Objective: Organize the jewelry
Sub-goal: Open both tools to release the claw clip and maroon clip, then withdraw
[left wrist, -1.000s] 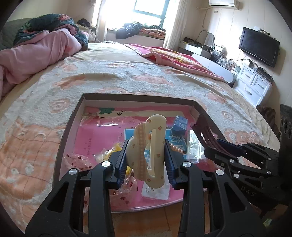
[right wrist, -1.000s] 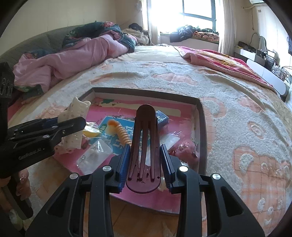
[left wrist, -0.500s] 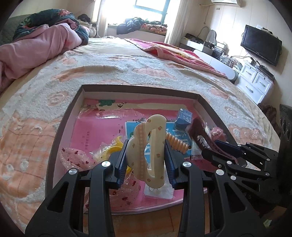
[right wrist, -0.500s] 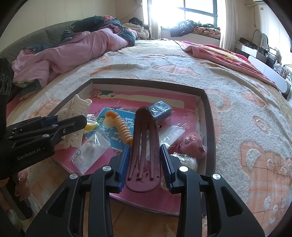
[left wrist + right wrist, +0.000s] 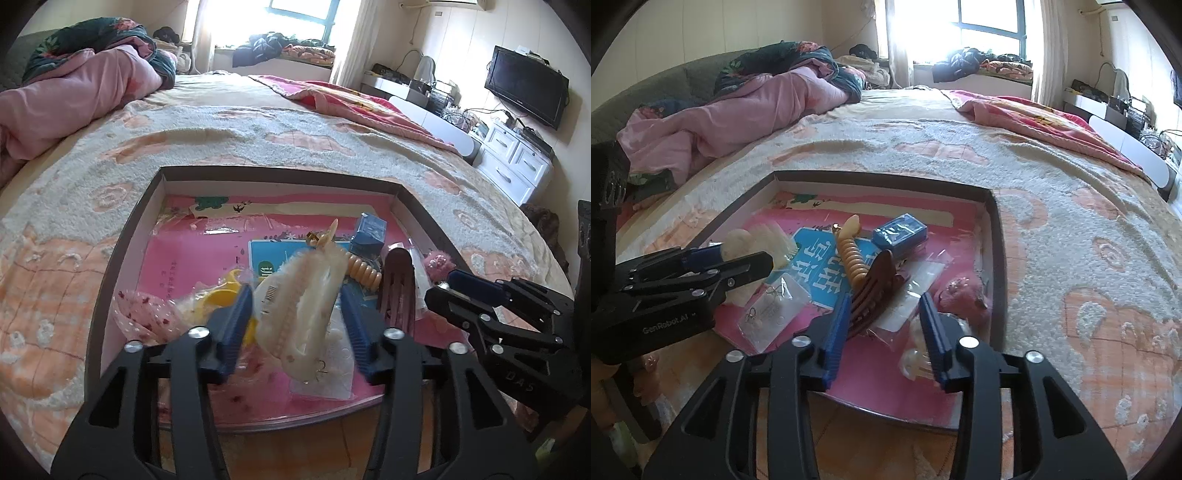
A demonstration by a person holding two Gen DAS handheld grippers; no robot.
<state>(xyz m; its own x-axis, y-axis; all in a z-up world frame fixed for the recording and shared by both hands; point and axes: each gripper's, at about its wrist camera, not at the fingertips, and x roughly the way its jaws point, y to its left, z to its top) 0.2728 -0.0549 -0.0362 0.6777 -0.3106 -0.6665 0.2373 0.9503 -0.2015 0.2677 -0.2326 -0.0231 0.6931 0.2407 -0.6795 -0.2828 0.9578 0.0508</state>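
Cream hair claw [image 5: 303,314] drops between the left gripper [image 5: 295,325]'s just-opened jaws near the box [image 5: 122,251]'s front edge; released askew, it may bounce onto the earring packet [image 5: 328,373].

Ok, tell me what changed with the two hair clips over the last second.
Both were let go. The left gripper has just been opening and the cream hair clip, upright before, now tips loose between its jaws. The right gripper has also just been opening; the maroon hair clip has dropped into the tray, leaning left. The blue box and orange spiral clip lie where they were.
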